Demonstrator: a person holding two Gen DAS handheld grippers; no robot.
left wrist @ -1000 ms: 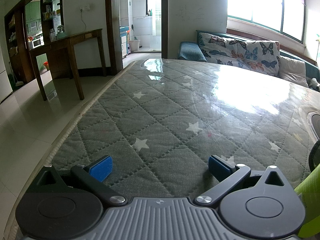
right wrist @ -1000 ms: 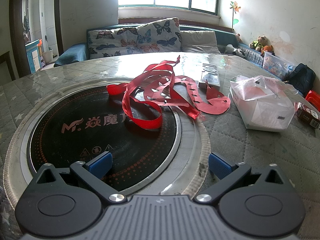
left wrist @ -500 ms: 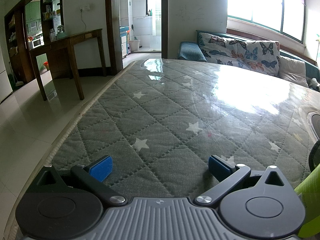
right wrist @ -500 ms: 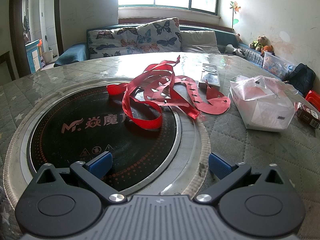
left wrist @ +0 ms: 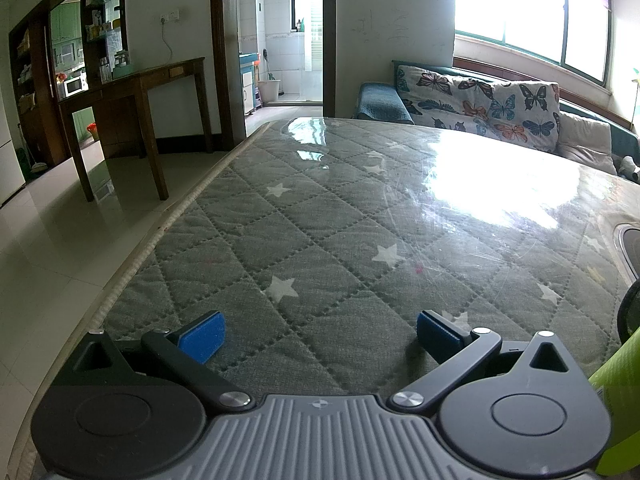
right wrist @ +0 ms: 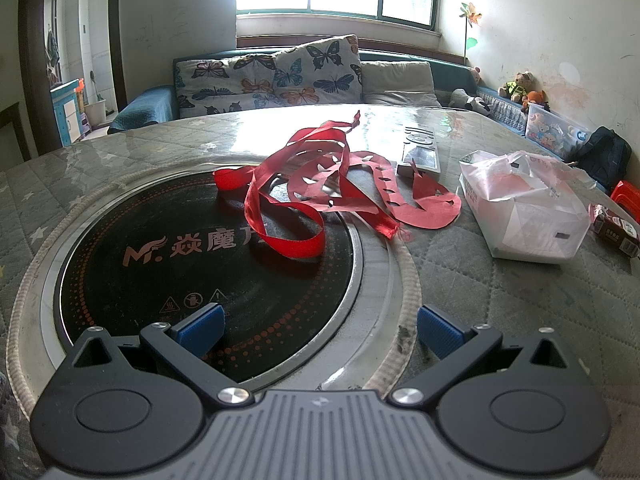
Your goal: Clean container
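Observation:
My right gripper (right wrist: 320,330) is open, low over the near rim of a round black induction cooktop (right wrist: 168,276) set into the table. A tangle of red ribbon and cut red paper (right wrist: 332,192) lies across the cooktop's far right edge. To the right sits a white container wrapped in a thin plastic bag (right wrist: 524,208). My left gripper (left wrist: 320,338) is open over the grey quilted star-patterned table cover (left wrist: 320,220), holding nothing. A green object (left wrist: 616,392) shows at the left wrist view's right edge.
A remote control (right wrist: 420,152) lies beyond the red paper. A small red-brown box (right wrist: 616,232) sits at the right table edge. The table's left edge (left wrist: 160,236) drops to a tiled floor. A sofa with butterfly cushions (right wrist: 280,76) stands behind the table.

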